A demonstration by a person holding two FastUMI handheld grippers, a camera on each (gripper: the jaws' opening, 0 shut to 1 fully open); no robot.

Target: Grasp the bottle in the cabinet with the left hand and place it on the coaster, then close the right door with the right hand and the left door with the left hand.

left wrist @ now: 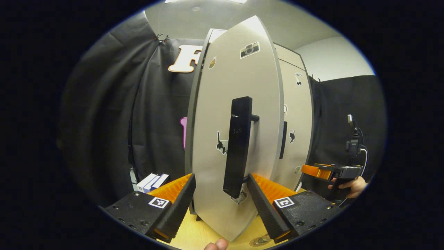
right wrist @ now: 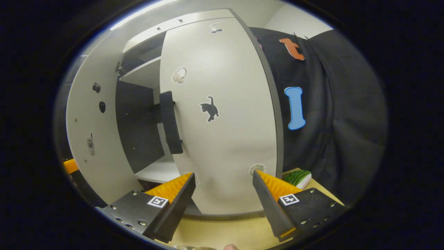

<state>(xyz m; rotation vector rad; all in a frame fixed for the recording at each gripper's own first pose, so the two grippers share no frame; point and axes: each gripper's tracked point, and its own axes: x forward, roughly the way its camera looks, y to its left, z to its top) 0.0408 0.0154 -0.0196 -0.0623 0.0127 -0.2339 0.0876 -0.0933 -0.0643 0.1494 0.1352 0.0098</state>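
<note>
The cabinet's left door (left wrist: 208,139) stands partly open right in front of my left gripper (left wrist: 221,178). That gripper is open, its fingers either side of the lower end of the door's black handle (left wrist: 237,146); contact cannot be told. The right door (right wrist: 225,121) faces my right gripper (right wrist: 223,173), which is open and close to the door's lower part. Its black handle (right wrist: 170,121) is up and to the left. The right gripper (left wrist: 329,172) and the hand holding it also appear at the right of the left gripper view. A small round object (left wrist: 260,240) pokes in at the bottom edge.
The cabinet stands on a wooden table (right wrist: 236,232). Between the doors I see a dark interior with a white shelf (right wrist: 156,170). A green and white object (right wrist: 298,177) lies right of the cabinet. White and blue boxes (left wrist: 152,181) sit to its left.
</note>
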